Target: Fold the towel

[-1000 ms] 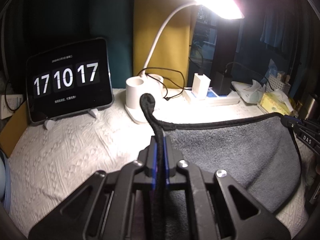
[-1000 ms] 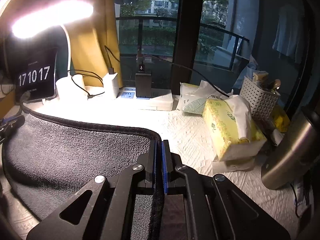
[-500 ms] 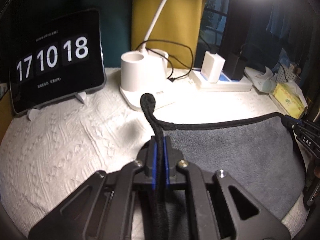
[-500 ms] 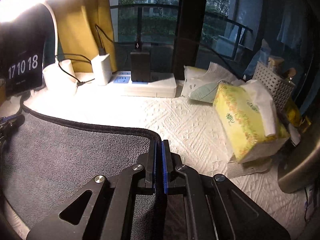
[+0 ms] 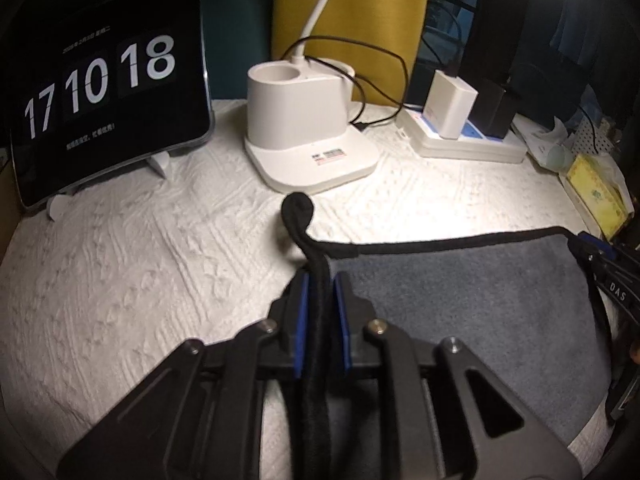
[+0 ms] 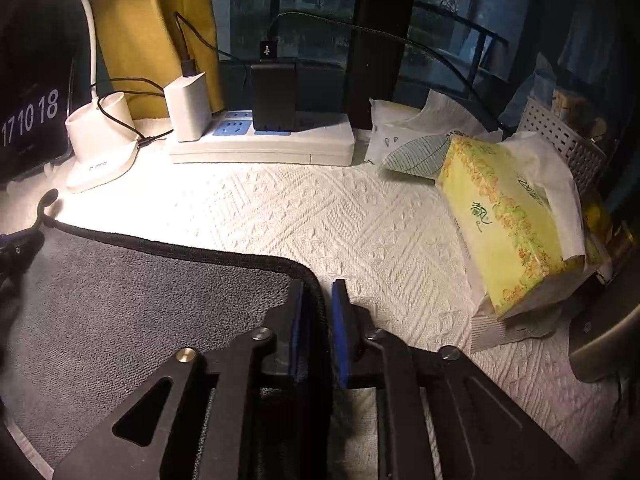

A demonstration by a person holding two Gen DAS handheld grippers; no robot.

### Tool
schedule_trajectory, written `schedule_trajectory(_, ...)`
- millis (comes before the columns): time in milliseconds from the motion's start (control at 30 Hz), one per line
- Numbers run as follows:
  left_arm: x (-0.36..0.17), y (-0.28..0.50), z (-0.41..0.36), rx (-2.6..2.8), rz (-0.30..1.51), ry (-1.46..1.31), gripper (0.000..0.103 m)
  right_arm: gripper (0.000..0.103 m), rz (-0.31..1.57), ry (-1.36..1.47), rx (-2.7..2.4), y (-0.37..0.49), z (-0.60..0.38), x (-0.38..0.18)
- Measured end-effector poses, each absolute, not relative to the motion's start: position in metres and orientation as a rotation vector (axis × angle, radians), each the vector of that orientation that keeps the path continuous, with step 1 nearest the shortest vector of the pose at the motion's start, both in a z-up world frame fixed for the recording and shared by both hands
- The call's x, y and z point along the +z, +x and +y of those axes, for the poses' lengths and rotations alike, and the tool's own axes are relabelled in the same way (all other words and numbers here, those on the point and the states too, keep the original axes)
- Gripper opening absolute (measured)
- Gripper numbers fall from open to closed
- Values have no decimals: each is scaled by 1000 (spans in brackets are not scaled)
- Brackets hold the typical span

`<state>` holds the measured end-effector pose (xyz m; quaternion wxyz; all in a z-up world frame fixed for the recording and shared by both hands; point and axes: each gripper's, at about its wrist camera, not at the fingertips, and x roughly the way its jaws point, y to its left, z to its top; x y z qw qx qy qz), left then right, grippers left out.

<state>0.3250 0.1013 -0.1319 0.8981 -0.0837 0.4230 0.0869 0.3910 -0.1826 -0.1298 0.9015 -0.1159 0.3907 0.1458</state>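
A grey towel (image 5: 472,304) with a black hem lies on the white textured table cover, also seen in the right wrist view (image 6: 132,292). My left gripper (image 5: 320,284) has its jaws slightly parted around the towel's left far corner, whose black hem loop (image 5: 298,208) sticks out ahead. My right gripper (image 6: 318,292) has its jaws slightly apart, with the towel's right far corner hem between them. The right gripper also shows at the right edge of the left wrist view (image 5: 600,256).
A tablet clock (image 5: 108,92) stands at the back left. A white lamp base (image 5: 308,136) and a power strip with chargers (image 6: 260,140) sit along the back. A yellow tissue pack (image 6: 508,220), a white basket (image 6: 560,136) and a metal flask (image 6: 608,336) stand at the right.
Both grippers moved forward and down with the towel's far edge, bringing it onto the table. Both grippers' jaws have loosened from tightly shut to slightly apart.
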Motion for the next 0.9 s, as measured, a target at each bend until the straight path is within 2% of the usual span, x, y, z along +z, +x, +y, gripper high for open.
schedule_trajectory(33, -131, 324, 101, 191, 878, -165, 16, 28, 811, -234, 300, 391, -183, -129)
schedule_trajectory(133, -128, 319, 102, 222, 875, -157, 30, 32, 816, -224, 299, 389, -185, -126)
schedule_trajectory(233, -124, 312, 102, 212, 858, -174, 55, 33, 811, -224, 303, 385, -185, -123)
schedule_trajectory(300, -120, 307, 100, 203, 846, -178, 63, 34, 805, -226, 305, 381, -184, -119)
schedule_trajectory(900, -85, 254, 73, 168, 767, -190, 65, 34, 767, -204, 332, 326, -182, -90)
